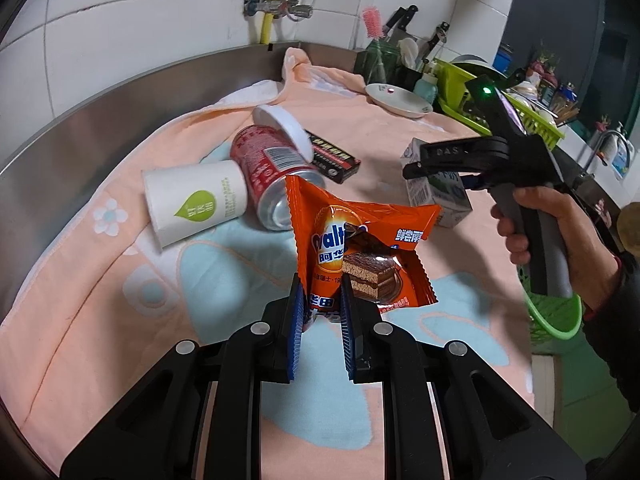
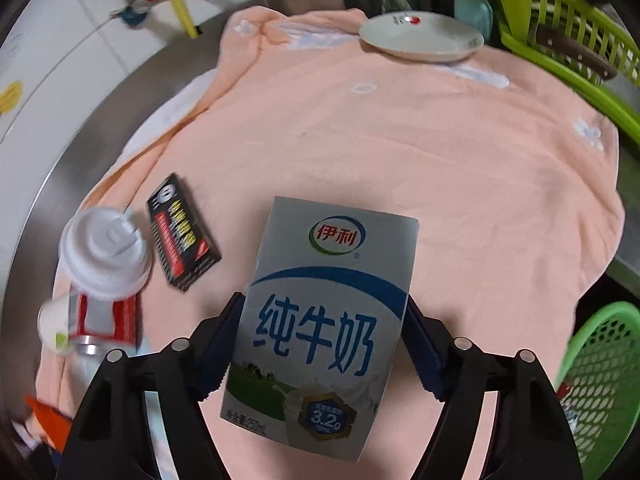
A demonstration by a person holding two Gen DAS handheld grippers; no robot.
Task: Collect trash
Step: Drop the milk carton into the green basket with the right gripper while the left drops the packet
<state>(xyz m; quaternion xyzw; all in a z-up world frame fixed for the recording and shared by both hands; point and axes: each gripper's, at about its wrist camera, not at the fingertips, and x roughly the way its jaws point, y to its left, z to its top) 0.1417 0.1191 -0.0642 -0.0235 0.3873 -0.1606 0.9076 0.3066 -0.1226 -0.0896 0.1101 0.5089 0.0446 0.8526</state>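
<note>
My left gripper [image 1: 320, 316] is shut on an orange snack wrapper [image 1: 360, 240] and holds it upright above the pink towel [image 1: 72, 320]. My right gripper [image 2: 324, 328] is shut on a white and blue milk carton [image 2: 320, 320], also seen in the left wrist view [image 1: 436, 196], just over the towel [image 2: 440, 160]. On the towel lie a red can [image 1: 272, 176], a white paper cup [image 1: 196, 204], a white lidded cup [image 1: 284, 128] and a black box [image 1: 332, 156]. A green basket [image 2: 604, 380] stands at the right, below the counter edge.
A white plate [image 1: 400, 100] sits at the towel's far edge. A lime dish rack [image 1: 520, 108] with dishes stands behind it at the right. A steel backsplash [image 1: 100, 128] and tiled wall with pipes bound the left and back. A utensil holder [image 1: 384, 60] with knives stands at the back.
</note>
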